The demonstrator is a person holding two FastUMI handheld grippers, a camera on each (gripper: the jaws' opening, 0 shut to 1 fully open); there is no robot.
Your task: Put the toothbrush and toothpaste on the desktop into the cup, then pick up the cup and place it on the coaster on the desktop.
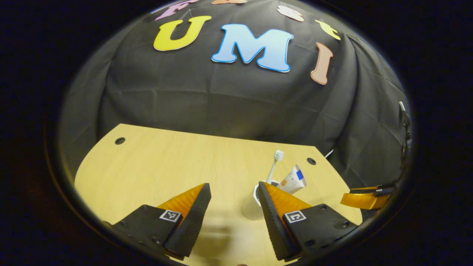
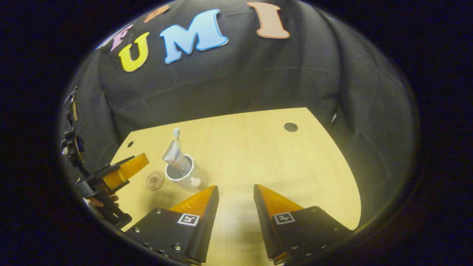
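A white cup (image 2: 189, 179) stands on the wooden desktop (image 2: 258, 151) with the toothpaste tube (image 2: 176, 157) and the white toothbrush (image 2: 176, 133) upright inside it. A small round wooden coaster (image 2: 155, 180) lies just left of the cup, apart from it. My right gripper (image 2: 235, 187) is open and empty, to the right of the cup. In the left gripper view, my left gripper (image 1: 232, 186) is open, and its right finger hides part of the cup (image 1: 251, 207). Toothbrush (image 1: 275, 164) and toothpaste (image 1: 294, 180) stick out above the rim.
The desktop (image 1: 166, 166) has round cable holes (image 1: 119, 140) near its back corners and a curved front edge. Black cloth walls close in behind and at the sides. The right gripper's orange finger (image 1: 364, 199) shows at the far right of the left gripper view.
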